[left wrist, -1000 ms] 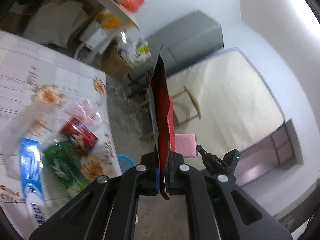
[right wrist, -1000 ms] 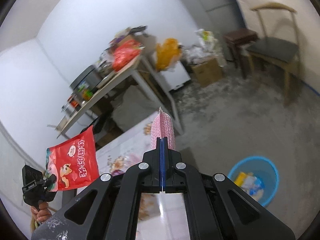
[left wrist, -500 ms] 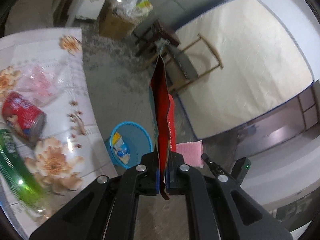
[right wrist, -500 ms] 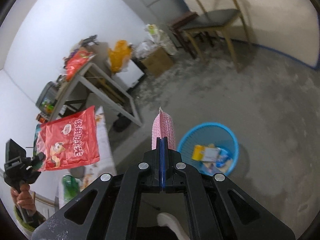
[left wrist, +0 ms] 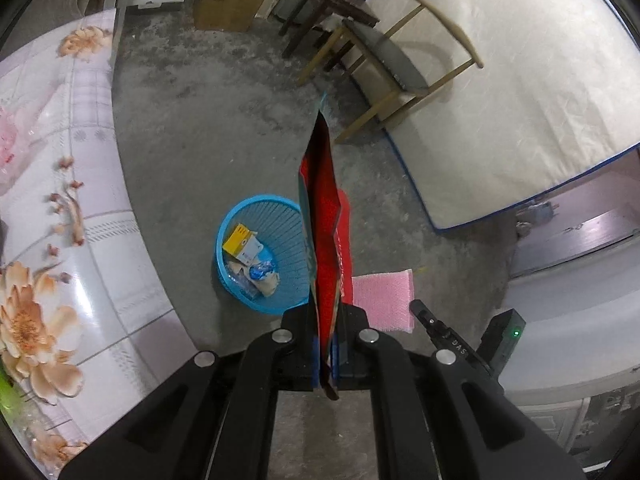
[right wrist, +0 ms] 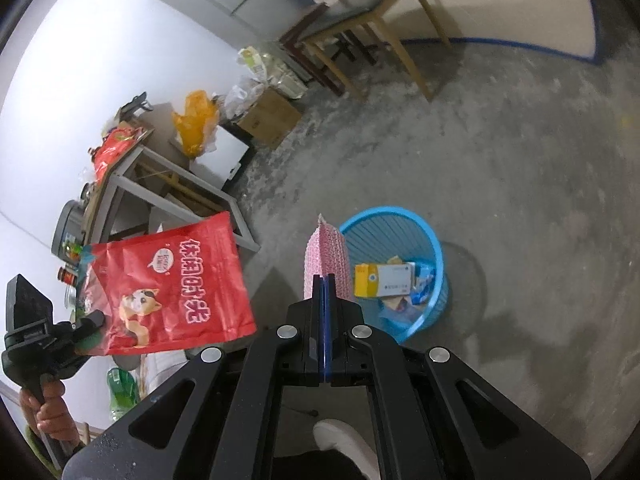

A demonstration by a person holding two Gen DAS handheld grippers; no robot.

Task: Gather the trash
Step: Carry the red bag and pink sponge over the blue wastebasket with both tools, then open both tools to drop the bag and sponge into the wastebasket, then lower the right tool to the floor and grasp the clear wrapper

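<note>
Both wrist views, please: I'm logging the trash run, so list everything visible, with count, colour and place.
Snack bag: one, red, clamped in left gripper.
Foam sheet: one, pink, clamped in right gripper.
Bin: one, blue, on floor, holding boxes and wrappers.
Chair: one, wooden, grey seat, by mattress.
Mattress: one, cream, against wall.
Cardboard box: one, brown, on floor.
Table: one, floral cover.
Left gripper: black, shut.
Right gripper: black, shut.
Hand: one, holding left gripper.

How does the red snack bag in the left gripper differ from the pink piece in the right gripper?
The red snack bag is glossy and printed with white characters and a cartoon cat; the pink piece is matte with a fine dotted pattern. The bag looks clearly the larger. Both are pinched at one edge, the bag by the left gripper, the pink piece by the right gripper, near the blue basket.
</note>
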